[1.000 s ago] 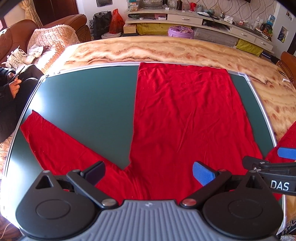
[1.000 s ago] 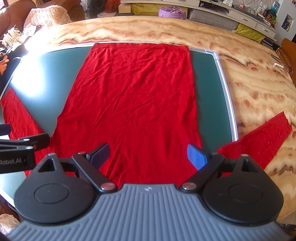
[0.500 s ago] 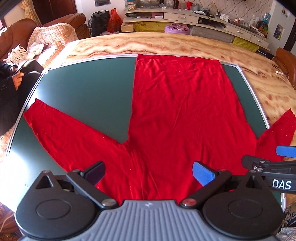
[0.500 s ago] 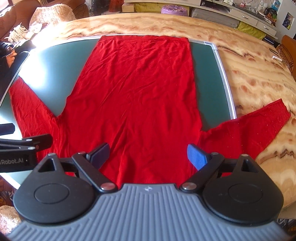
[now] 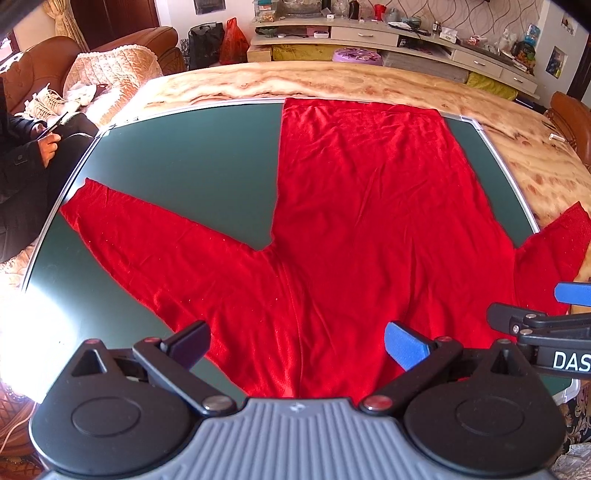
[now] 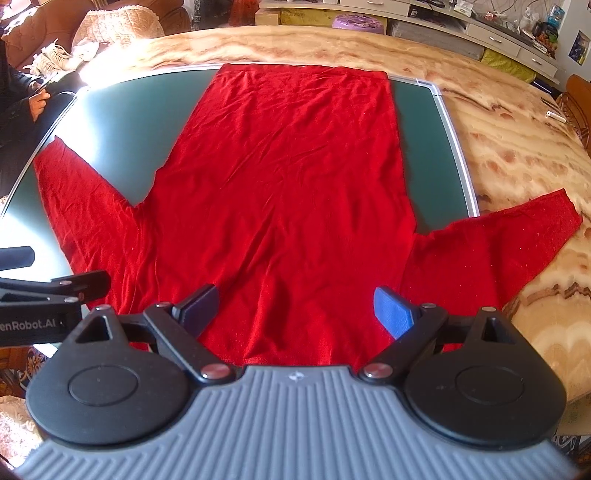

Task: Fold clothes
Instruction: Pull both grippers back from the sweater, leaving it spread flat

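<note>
A red long-sleeved shirt [image 5: 369, 206] [image 6: 288, 177] lies flat on a dark green mat [image 5: 184, 162] [image 6: 122, 118], hem at the far side, both sleeves spread outward. The left sleeve [image 5: 147, 243] stays on the mat; the right sleeve [image 6: 498, 243] reaches onto the marble tabletop. My left gripper [image 5: 297, 345] is open above the shirt's near left shoulder area, holding nothing. My right gripper [image 6: 295, 308] is open over the near middle of the shirt, also holding nothing. Each gripper shows at the edge of the other's view.
The mat sits on a large marble-patterned table [image 5: 332, 81] [image 6: 517, 155]. A seated person in dark clothes [image 5: 26, 173] is at the left, beside a brown sofa [image 5: 122, 59]. A low shelf unit with clutter [image 5: 406, 33] runs along the back wall. A wooden chair [image 5: 572, 118] stands at the right.
Both grippers have drawn back toward the near edge and risen, so more of the shirt and both sleeves now show. The shirt itself has not moved. Both grippers stay open.
</note>
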`<action>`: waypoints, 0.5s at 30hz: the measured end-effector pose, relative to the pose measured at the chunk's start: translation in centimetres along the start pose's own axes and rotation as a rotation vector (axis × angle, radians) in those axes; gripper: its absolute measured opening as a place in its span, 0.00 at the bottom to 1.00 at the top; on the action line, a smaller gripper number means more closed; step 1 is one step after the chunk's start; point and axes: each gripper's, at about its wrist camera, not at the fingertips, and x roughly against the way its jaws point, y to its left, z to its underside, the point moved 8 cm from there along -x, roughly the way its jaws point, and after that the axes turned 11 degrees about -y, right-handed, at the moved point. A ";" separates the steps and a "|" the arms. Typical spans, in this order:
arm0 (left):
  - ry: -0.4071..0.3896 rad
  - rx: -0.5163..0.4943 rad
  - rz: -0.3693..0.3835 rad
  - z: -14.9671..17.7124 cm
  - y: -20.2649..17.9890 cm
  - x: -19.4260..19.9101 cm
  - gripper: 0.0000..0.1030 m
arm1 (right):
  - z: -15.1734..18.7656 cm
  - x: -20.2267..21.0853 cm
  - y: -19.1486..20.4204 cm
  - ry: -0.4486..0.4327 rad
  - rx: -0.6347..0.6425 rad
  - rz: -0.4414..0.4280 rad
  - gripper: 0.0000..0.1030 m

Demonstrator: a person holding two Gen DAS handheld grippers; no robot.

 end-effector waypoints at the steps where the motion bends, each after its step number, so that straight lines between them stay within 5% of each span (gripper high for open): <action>1: -0.002 0.001 0.000 0.1 0.0 0.1 1.00 | 0.1 0.1 0.0 -0.001 -0.004 -0.002 0.95; 15: -0.018 0.024 0.040 2.6 -0.3 1.2 1.00 | 2.5 1.9 -0.4 -0.021 -0.011 0.011 0.95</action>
